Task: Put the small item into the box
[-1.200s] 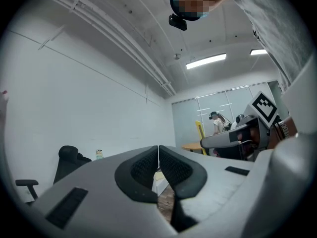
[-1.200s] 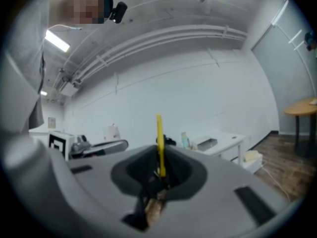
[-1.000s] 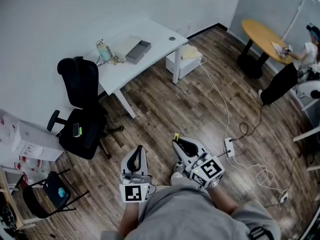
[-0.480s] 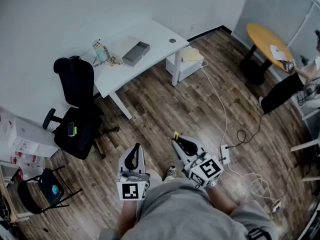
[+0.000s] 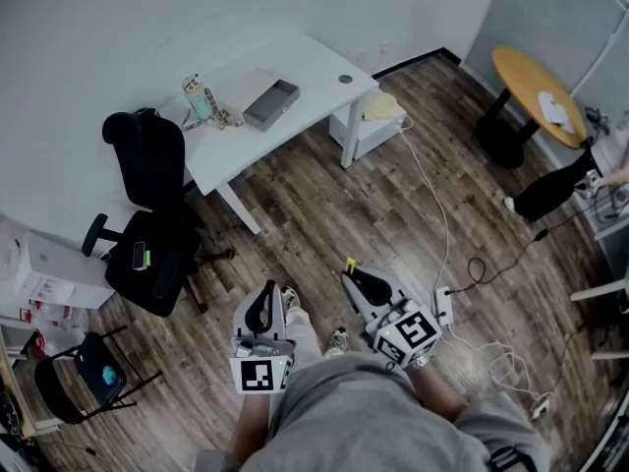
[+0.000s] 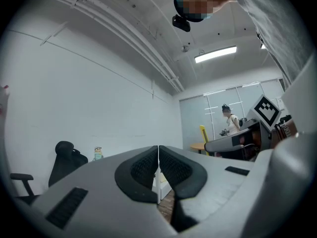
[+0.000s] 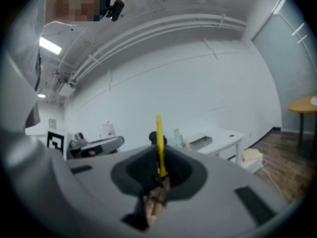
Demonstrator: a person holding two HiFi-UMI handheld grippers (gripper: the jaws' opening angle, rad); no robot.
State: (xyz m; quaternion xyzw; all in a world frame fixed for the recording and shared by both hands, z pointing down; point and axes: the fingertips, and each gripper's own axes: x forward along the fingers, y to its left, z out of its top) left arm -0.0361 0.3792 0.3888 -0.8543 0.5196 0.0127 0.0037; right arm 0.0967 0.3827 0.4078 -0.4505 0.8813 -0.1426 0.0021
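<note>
My right gripper (image 5: 350,273) is shut on a small flat yellow item (image 5: 349,265); in the right gripper view the yellow item (image 7: 159,138) stands upright, pinched between the jaws of the right gripper (image 7: 160,158). My left gripper (image 5: 269,290) is shut with nothing in it, and in the left gripper view the pads of that left gripper (image 6: 158,157) meet. The open grey box (image 5: 271,103) lies on the white desk (image 5: 314,67) far ahead, with both grippers well short of it. From the right gripper view the box (image 7: 200,142) shows small beyond the jaws.
A black office chair (image 5: 155,214) stands left of the desk. A patterned bottle (image 5: 200,97) and small clutter sit next to the box. A white unit (image 5: 366,121) stands under the desk. A cable and power strip (image 5: 442,305) cross the wooden floor. A round wooden table (image 5: 536,82) is far right.
The view has shifted as the person walks; feet now show between the grippers. The person at the far right has mostly left the frame. Both grippers keep their pose.
</note>
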